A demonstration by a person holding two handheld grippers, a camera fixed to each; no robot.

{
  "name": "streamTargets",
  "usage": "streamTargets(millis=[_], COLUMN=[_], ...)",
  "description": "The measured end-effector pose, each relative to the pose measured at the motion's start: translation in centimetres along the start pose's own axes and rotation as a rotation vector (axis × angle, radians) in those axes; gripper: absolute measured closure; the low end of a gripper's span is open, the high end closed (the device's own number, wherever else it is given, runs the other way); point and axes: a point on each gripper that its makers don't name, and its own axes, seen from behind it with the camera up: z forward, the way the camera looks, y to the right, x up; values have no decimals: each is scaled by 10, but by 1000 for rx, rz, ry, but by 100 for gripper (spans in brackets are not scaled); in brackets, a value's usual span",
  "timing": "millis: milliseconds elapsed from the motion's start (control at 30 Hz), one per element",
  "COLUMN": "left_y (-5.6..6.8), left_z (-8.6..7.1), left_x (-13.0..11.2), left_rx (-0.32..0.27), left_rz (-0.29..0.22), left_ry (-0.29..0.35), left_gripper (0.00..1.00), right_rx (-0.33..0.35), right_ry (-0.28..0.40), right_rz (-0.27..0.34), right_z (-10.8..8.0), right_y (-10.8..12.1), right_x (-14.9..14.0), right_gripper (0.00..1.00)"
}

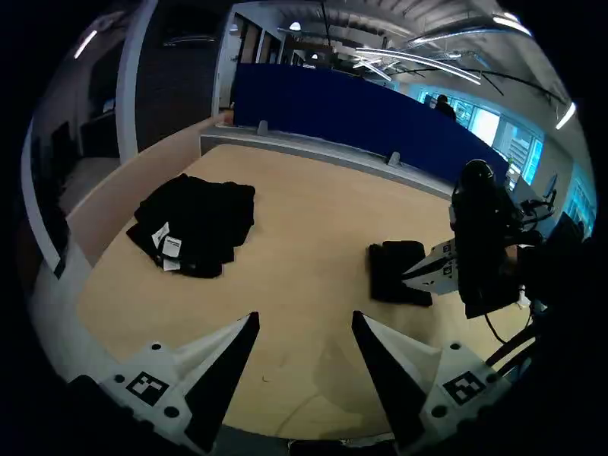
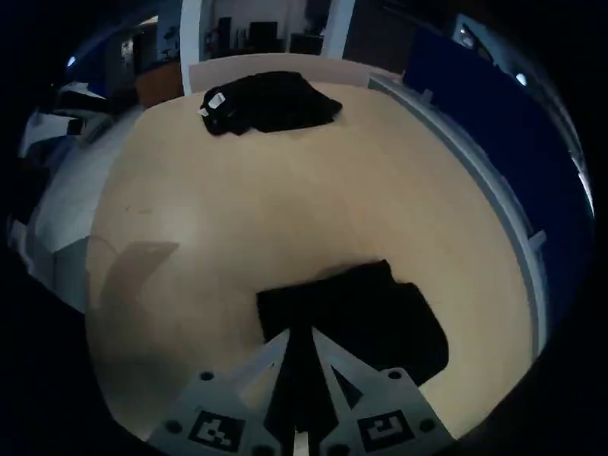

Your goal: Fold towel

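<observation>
Left gripper: released, fingers spread wide, nothing between them and nothing touched. It hangs above a bare stretch of the light wooden tabletop.

Right gripper: clenched to a narrow slit, with dark fabric running down between the two fingers. It grasps the black towel at the towel's near edge. From the left gripper view it shows well off to the right, its white fingers meeting the towel's right-hand edge, with a dark-sleeved hand behind it.

Black towel: a small, compact folded bundle lying flat on the tabletop. In the right gripper view it sits directly ahead of the fingertips and spreads to their right. In the left gripper view it lies ahead and to the right, apart from the open fingers.

Pile of black cloth: loosely heaped, white tags showing on its near side. It lies ahead and to the left of the left gripper, well apart from the towel, towards the tabletop's far side in the right gripper view.

Blue partition: stands along the far edge of the tabletop.
</observation>
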Motion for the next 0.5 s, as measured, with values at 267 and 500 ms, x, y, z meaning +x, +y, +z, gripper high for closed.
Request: streamTargets(millis=[267,500], left_y=[5,4], left_z=[0,1], left_x=[-5,-4], left_rx=[-8,-6], left_rz=[-1,0], left_ry=[-3,-4], left_gripper=[10,10], right_rx=[19,21], right_ry=[1,17], right_rz=[24,35], right_z=[4,0], right_y=[-3,-3], right_x=[-3,-2], right_gripper=[87,50])
